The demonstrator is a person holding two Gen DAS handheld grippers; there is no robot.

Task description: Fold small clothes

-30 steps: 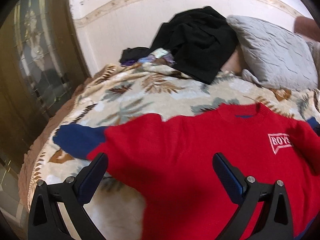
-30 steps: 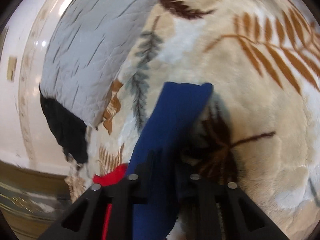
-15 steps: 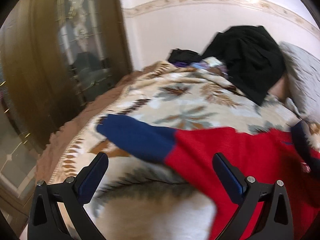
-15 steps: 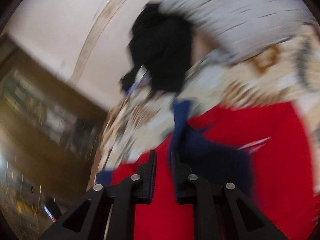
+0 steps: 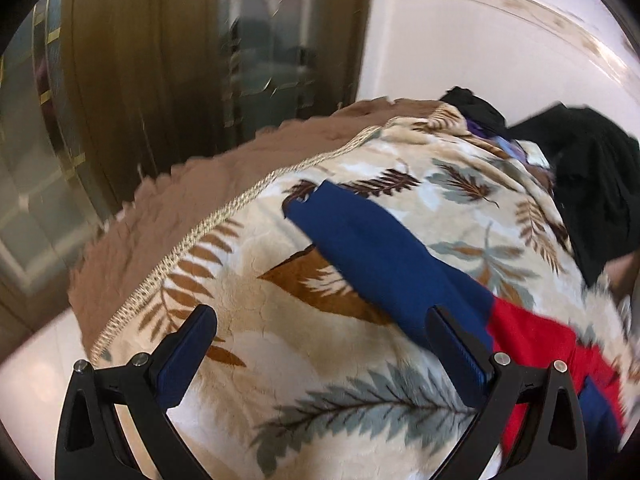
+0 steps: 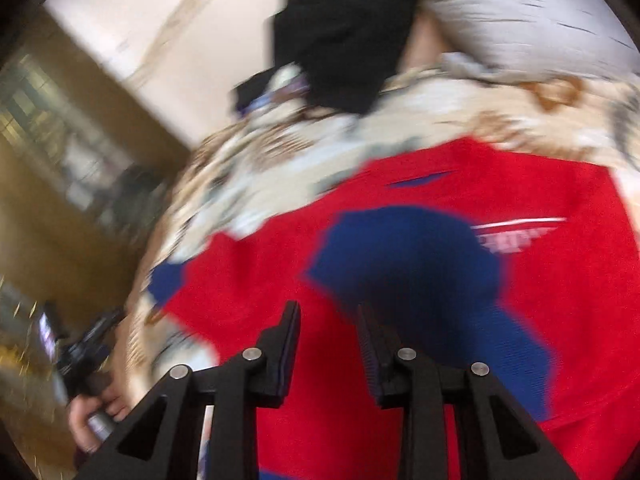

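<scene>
Red sweater [image 6: 400, 280] spread on leaf-print blanket [image 5: 280, 360], one blue sleeve [image 6: 420, 280] folded across chest, centre frame. Right gripper [image 6: 328, 344] released, empty. Left gripper [image 5: 320, 344] spread wide above outstretched sleeve [image 5: 380, 248]: best pinched near cuff, then carried inward flat.

Left gripper [image 5: 320, 344] agape, right gripper [image 6: 329, 326] parted

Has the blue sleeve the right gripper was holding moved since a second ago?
Yes. The blue sleeve now lies folded across the red sweater's chest beside the white logo, off the leaf blanket; right gripper has released it.
</scene>
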